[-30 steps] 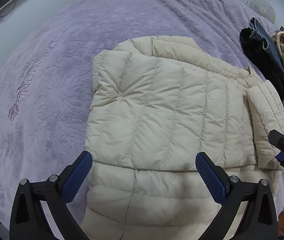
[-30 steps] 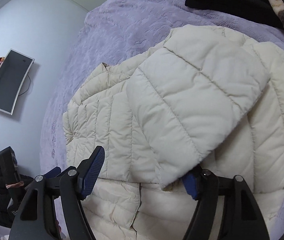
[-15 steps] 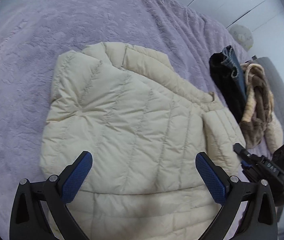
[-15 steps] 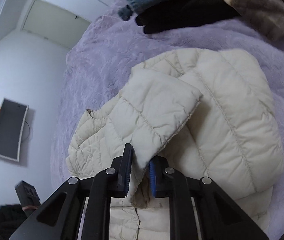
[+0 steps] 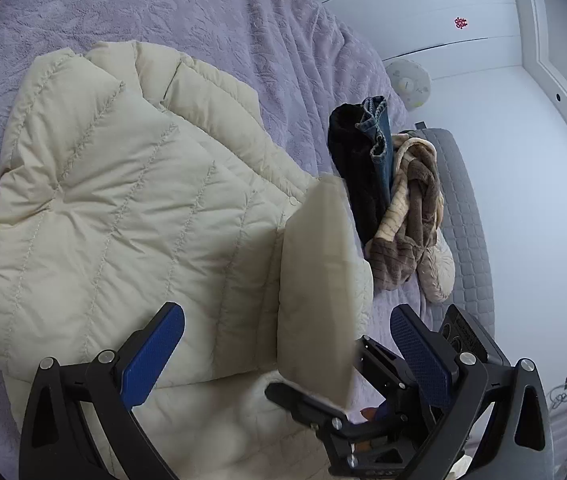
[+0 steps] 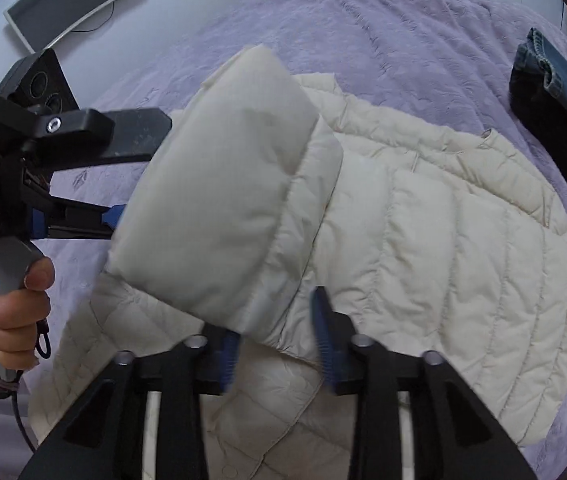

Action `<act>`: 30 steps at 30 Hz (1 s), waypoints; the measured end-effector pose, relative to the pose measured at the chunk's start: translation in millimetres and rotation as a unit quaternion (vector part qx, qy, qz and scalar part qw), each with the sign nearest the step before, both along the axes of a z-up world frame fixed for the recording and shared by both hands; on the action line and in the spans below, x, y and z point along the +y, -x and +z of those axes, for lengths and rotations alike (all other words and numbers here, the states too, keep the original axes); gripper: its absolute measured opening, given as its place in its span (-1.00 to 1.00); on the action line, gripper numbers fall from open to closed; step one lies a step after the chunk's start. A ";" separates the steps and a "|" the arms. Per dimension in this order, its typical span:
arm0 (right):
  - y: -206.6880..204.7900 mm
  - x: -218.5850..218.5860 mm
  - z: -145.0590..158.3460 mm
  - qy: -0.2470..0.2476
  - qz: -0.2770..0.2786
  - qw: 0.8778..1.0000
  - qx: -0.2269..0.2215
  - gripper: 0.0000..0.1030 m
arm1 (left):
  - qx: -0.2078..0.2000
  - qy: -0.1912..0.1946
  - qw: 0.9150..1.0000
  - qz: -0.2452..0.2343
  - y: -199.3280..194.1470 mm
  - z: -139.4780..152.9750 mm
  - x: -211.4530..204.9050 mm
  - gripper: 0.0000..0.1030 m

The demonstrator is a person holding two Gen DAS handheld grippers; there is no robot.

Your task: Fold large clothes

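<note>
Right wrist view: the cream puffer jacket (image 6: 443, 240) lies on the purple bed (image 6: 363, 40), its sleeve (image 6: 219, 208) lifted for folding between the right gripper (image 6: 275, 344) jaws, just opened; left gripper (image 5: 283, 356) wide open, empty.

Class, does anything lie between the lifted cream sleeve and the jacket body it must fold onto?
Nothing visible does. The sleeve hangs above the bare quilted jacket body. The left tongs stand open beside the sleeve, at its edge away from that body.
</note>
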State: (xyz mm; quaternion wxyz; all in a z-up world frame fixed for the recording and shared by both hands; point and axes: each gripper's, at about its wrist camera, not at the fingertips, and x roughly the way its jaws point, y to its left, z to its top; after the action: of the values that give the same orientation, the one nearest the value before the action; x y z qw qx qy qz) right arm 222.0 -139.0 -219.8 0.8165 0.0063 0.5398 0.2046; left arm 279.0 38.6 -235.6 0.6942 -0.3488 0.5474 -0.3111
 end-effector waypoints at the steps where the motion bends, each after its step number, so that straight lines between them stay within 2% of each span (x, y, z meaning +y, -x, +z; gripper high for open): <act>1: 2.4 -2.1 1.9 -0.003 -0.002 1.000 -0.004 0.59 | 0.000 0.002 1.000 -0.002 -0.2 -0.7 -0.8 1.00; 4: 9.6 -15.4 7.6 -0.009 -0.014 1.000 -0.002 0.59 | 0.005 -0.011 1.000 -0.005 -1.9 -5.1 -3.2 1.00; 7: 15.1 -34.9 11.9 -0.015 -0.039 0.999 0.000 0.59 | 0.010 -0.042 0.999 -0.009 -4.7 -10.2 -9.8 1.00; 9: 21.5 -52.6 13.4 -0.020 -0.062 0.998 0.002 0.59 | 0.007 -0.063 0.998 -0.007 -6.9 -11.3 -13.3 0.91; 11: 25.4 -73.1 14.4 -0.026 -0.092 0.995 0.005 0.59 | 0.011 -0.084 0.996 -0.014 -12.0 -14.5 -19.3 0.13; 12: 27.8 -83.1 14.6 -0.031 -0.107 0.994 0.007 0.59 | 0.017 -0.092 0.995 -0.018 -15.0 -17.5 -22.6 -0.09; 13: 27.8 -92.0 13.9 -0.035 -0.122 0.992 0.010 0.59 | 0.021 -0.099 0.995 -0.022 -17.2 -20.0 -25.0 -0.58; 14: 28.1 -101.2 13.2 -0.040 -0.137 0.990 0.012 0.59 | 0.021 -0.107 0.994 -0.024 -18.8 -21.3 -27.2 -0.79; 20: 30.5 -149.5 10.7 -0.049 -0.225 0.973 0.010 0.59 | -0.006 -0.153 0.988 -0.003 -15.6 -12.5 -20.6 -0.78; 26: 23.7 -198.1 6.7 -0.053 -0.300 0.952 0.009 0.56 | 0.003 -0.186 0.983 0.000 -11.9 -21.0 -6.2 -0.78; 29: 10.1 -218.0 1.1 -0.061 -0.322 0.945 0.015 0.15 | 0.004 -0.197 0.980 0.001 -10.6 -24.4 -11.8 -0.78; 30: 4.5 -222.1 -1.9 -0.056 -0.326 0.944 0.020 -0.12 | 0.003 -0.202 0.979 -0.001 -10.3 -25.1 -16.3 -0.78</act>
State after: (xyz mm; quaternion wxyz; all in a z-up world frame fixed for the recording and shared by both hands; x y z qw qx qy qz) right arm 217.4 -361.1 -221.7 0.8262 0.2314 0.5119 -0.0426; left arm 289.3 22.3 -260.7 0.7484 -0.2019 0.6013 -0.1941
